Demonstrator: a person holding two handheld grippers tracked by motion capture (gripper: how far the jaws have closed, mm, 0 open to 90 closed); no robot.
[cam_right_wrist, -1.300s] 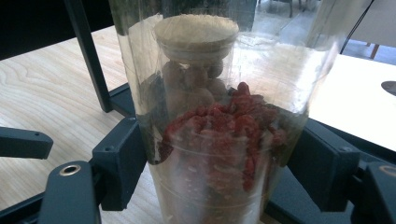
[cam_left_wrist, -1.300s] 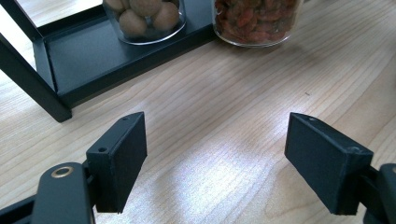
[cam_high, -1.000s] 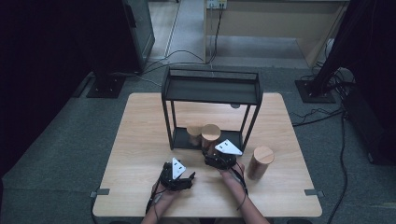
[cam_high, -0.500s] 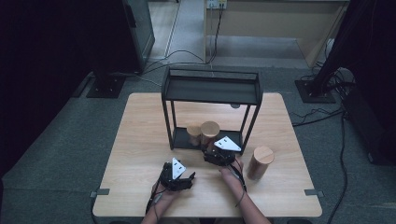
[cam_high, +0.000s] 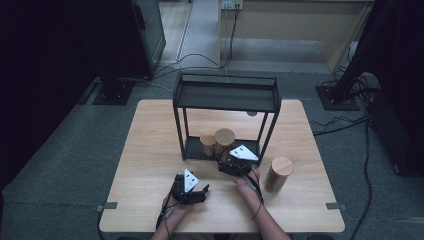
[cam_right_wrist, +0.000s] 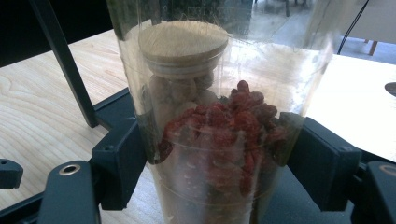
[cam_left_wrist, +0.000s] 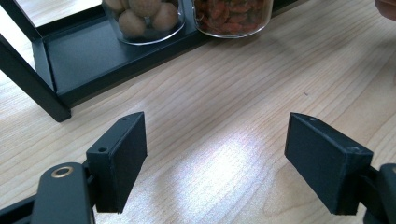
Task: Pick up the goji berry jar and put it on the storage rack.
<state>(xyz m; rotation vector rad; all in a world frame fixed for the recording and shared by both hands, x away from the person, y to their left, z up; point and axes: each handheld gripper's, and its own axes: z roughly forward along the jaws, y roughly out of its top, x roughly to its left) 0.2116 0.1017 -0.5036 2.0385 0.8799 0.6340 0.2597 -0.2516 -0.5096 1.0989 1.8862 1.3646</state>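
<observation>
Glass could slip: right tongs (cam_right_wrist: 219, 172) clamp the berry jar (cam_right_wrist: 219, 140) low, crowding the nut jar (cam_right_wrist: 180, 88); left tongs (cam_left_wrist: 229, 158) gape idle.

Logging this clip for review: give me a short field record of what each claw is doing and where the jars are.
right claw: shut on the jar of red dried fruit, at the front edge of the shelf's bottom tray
left claw: open, nothing between its jaws, low over the table
jar of round nuts: standing on the bottom tray, beside the held jar
third jar: wooden lid, standing on the table right of the black shelf
shelf top: bare
</observation>
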